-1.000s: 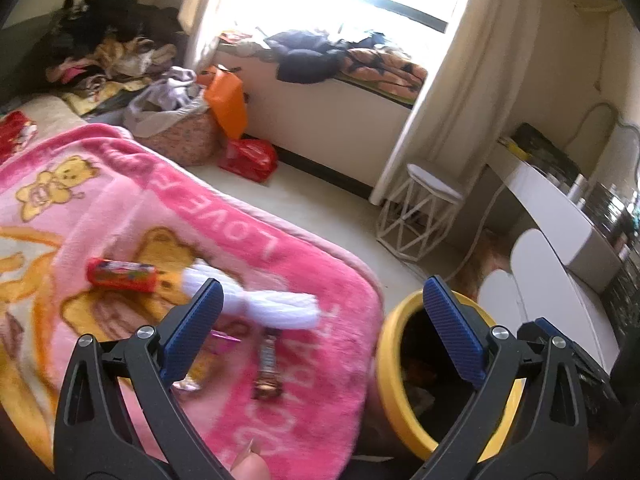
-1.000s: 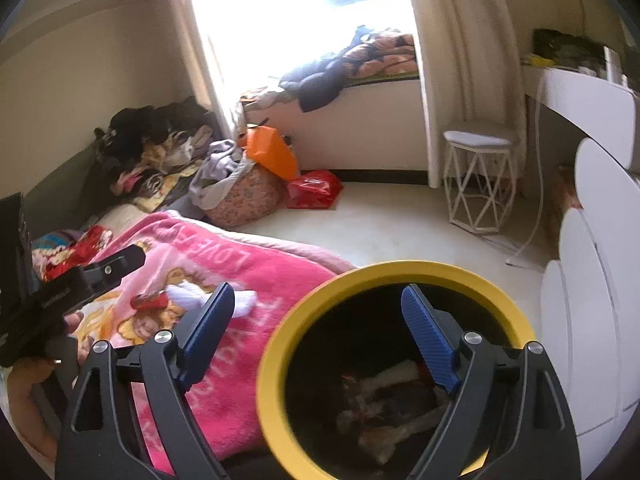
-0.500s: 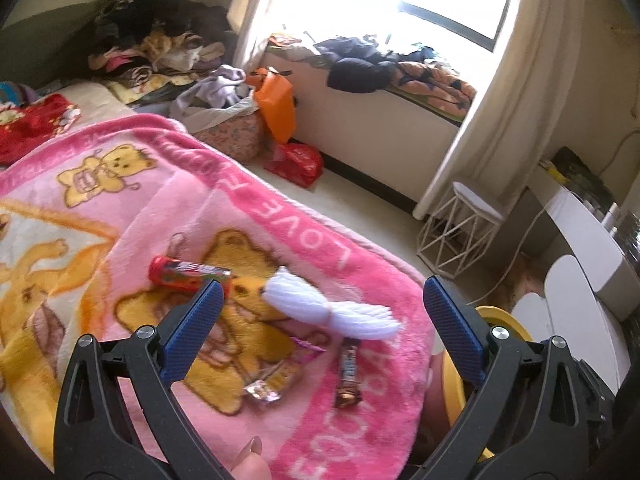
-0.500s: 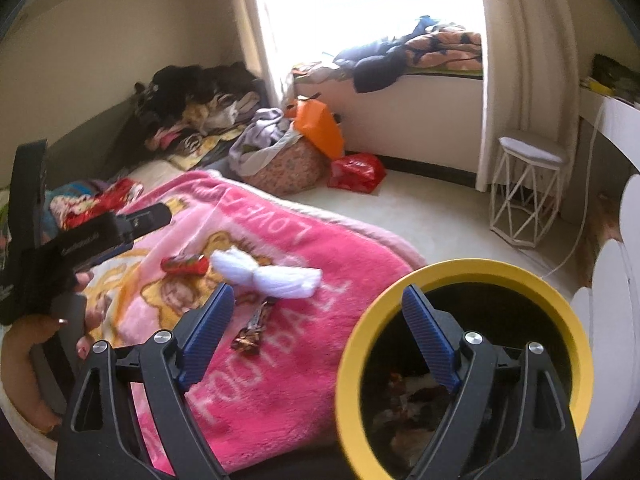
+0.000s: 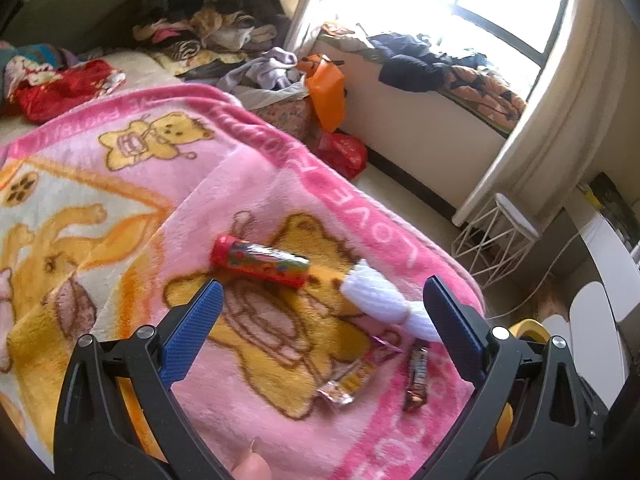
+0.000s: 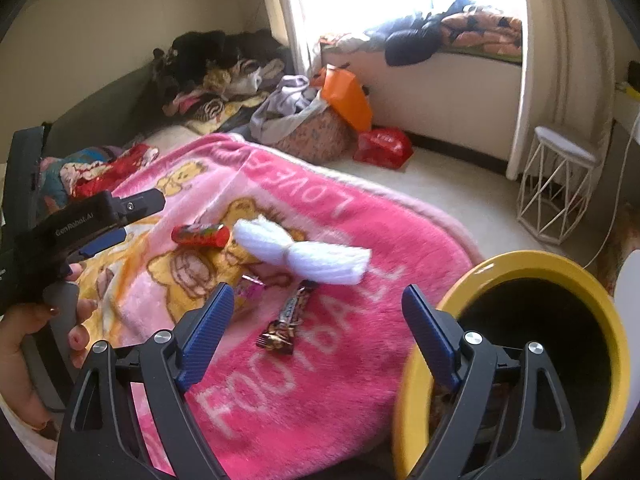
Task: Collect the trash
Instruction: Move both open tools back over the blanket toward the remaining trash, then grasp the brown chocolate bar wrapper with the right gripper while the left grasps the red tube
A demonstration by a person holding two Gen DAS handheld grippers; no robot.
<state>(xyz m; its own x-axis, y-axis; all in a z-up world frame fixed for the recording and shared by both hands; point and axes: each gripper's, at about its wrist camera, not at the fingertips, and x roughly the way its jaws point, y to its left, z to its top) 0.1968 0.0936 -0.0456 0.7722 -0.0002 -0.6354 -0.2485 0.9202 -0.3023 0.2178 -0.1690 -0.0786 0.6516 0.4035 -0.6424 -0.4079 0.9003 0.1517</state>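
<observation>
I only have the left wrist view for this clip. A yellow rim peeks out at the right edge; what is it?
Observer: A yellow bin with a dark inside, standing beside the pink blanket.
Reviewer: Is the right gripper holding anything?
Observer: No. The right gripper is open and empty, above the blanket near the brown wrapper.
Reviewer: Where is the left gripper relative to the trash?
Observer: The right wrist view shows the left gripper, held in a hand, just left of the red tube.
</observation>
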